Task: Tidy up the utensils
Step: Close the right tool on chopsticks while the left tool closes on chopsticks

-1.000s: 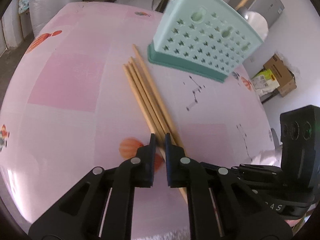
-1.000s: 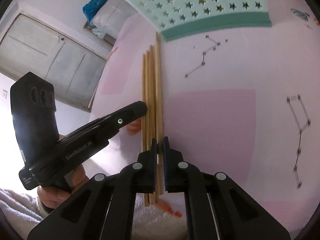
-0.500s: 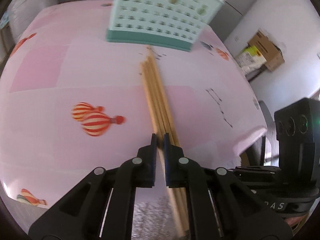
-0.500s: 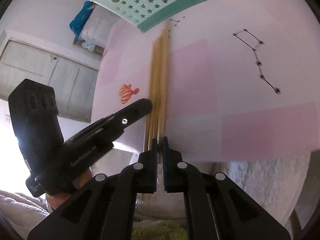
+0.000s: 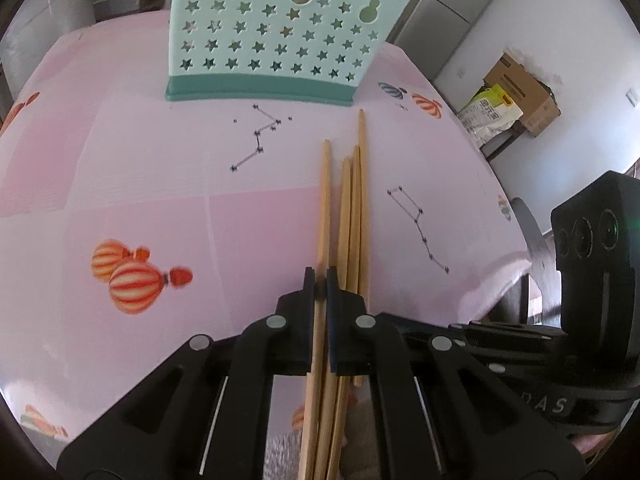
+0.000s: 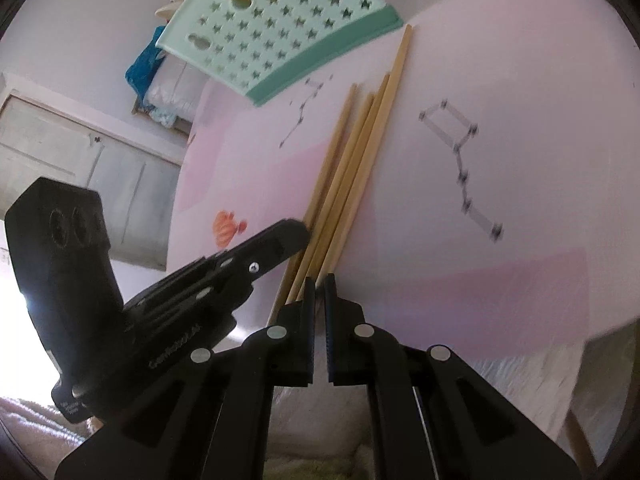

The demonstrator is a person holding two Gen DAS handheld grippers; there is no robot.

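Observation:
Several wooden chopsticks [image 5: 354, 208] [image 6: 360, 152] lie side by side on the pink tablecloth [image 5: 152, 184], tips toward a mint-green star-punched utensil holder [image 5: 272, 40] [image 6: 276, 28] standing at the far side. My left gripper [image 5: 320, 284] is shut on the leftmost chopstick [image 5: 325, 200], which sits slightly apart from the others. My right gripper [image 6: 318, 284] is shut on the near end of the rightmost chopstick [image 6: 376, 140]. In the right wrist view the left gripper's fingers [image 6: 290, 236] rest at the bundle's left side. The near ends of the sticks are hidden under the jaws.
The table's edge [image 5: 516, 264] curves close on the right, with a cardboard box [image 5: 520, 96] and a grey fridge [image 5: 440, 12] beyond it. A white door [image 6: 80, 160] and a blue bag [image 6: 144, 64] stand past the left side. The right gripper's camera housing [image 5: 588, 248] sits beside the left one.
Both grippers slid sideways and rolled, staying shut. The bundle now points at the holder's right end, and the leftmost chopstick has spread away from the rest.

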